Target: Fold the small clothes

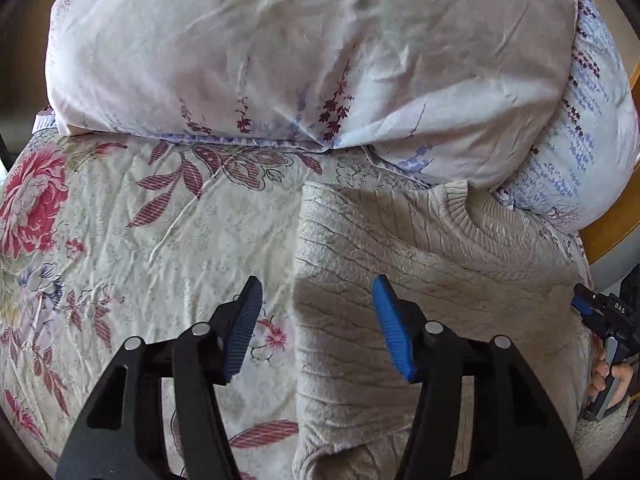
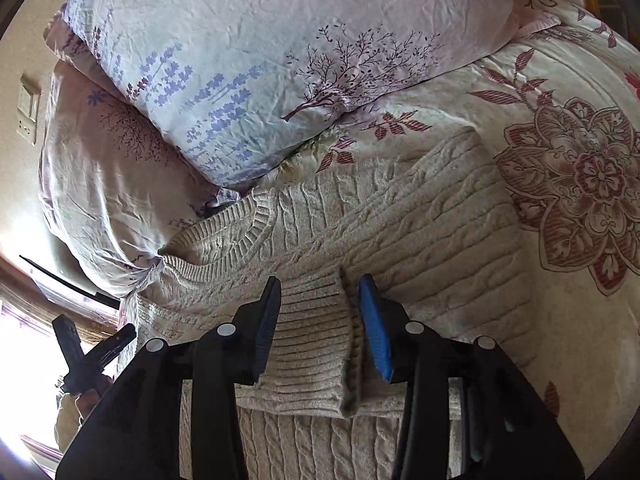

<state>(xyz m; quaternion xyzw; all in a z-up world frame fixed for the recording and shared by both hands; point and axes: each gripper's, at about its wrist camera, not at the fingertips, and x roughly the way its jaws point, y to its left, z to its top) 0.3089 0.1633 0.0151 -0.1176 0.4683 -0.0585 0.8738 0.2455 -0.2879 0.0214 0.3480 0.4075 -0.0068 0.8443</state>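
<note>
A beige cable-knit sweater (image 1: 420, 280) lies on the floral bedspread (image 1: 160, 240), its ribbed collar toward the pillows. My left gripper (image 1: 316, 320) is open and empty above the sweater's left edge. In the right wrist view the sweater (image 2: 420, 220) lies flat with a sleeve folded over it. The ribbed cuff (image 2: 316, 332) of that sleeve lies between the fingers of my right gripper (image 2: 320, 320), whose jaws stand apart on either side of it without pinching. The right gripper also shows at the right edge of the left wrist view (image 1: 596, 312).
Two floral pillows (image 1: 300, 60) lie stacked behind the sweater; they also show in the right wrist view (image 2: 260, 60). A wooden bed frame edge (image 1: 616, 224) is at right. A wall socket (image 2: 28, 108) is at left. The left gripper (image 2: 96, 352) shows at lower left.
</note>
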